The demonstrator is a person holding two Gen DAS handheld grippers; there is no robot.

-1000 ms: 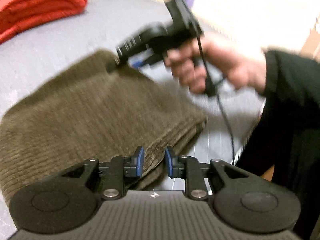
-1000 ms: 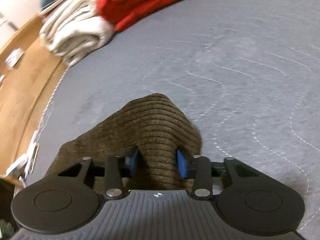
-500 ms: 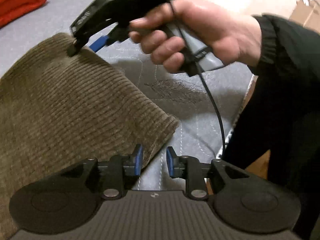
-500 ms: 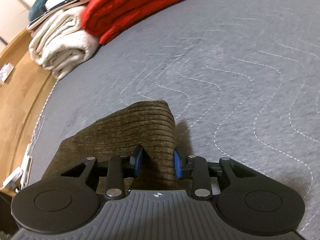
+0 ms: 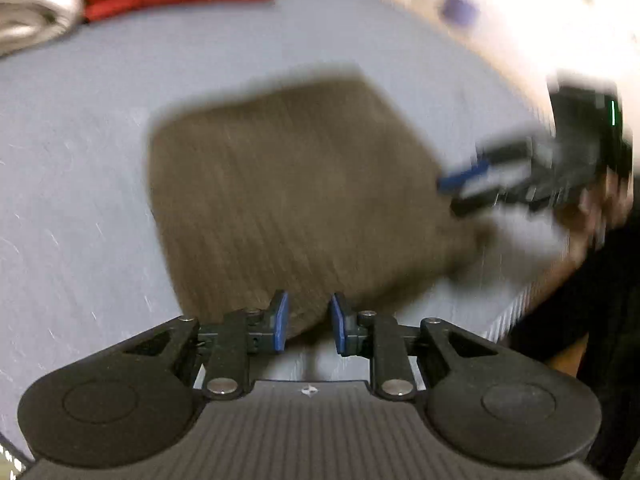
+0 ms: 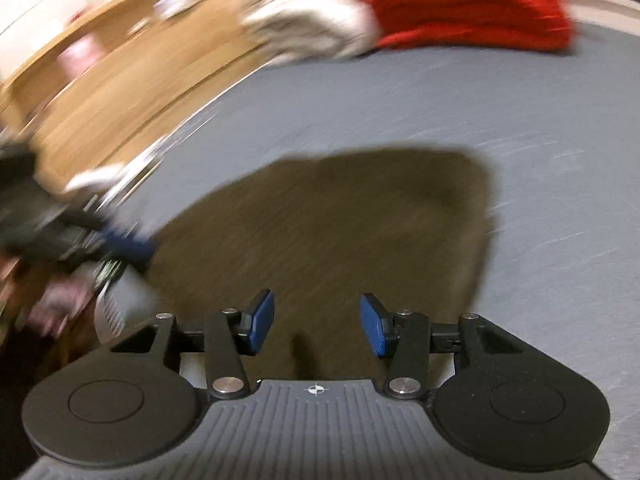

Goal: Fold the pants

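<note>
The brown corduroy pants (image 5: 296, 184) lie folded into a compact rectangle on the grey quilted mattress (image 5: 80, 160); they also show in the right wrist view (image 6: 332, 236). My left gripper (image 5: 307, 322) is open and empty, just above the pants' near edge. My right gripper (image 6: 317, 325) is open wide and empty, above the pants' near side. Each gripper shows blurred in the other's view: the right one (image 5: 480, 184) off the pants' right side, the left one (image 6: 120, 240) off their left side. Both views are motion-blurred.
A folded red garment (image 6: 468, 4) and a folded cream garment (image 6: 308, 24) lie at the mattress's far end. The wooden floor (image 6: 120, 80) lies beyond the mattress's left edge. The person's dark sleeve (image 5: 600, 320) is at right.
My right gripper has let go of the pants' corner and opened wide. Both grippers have pulled back from the pants, which now lie flat and whole in view.
</note>
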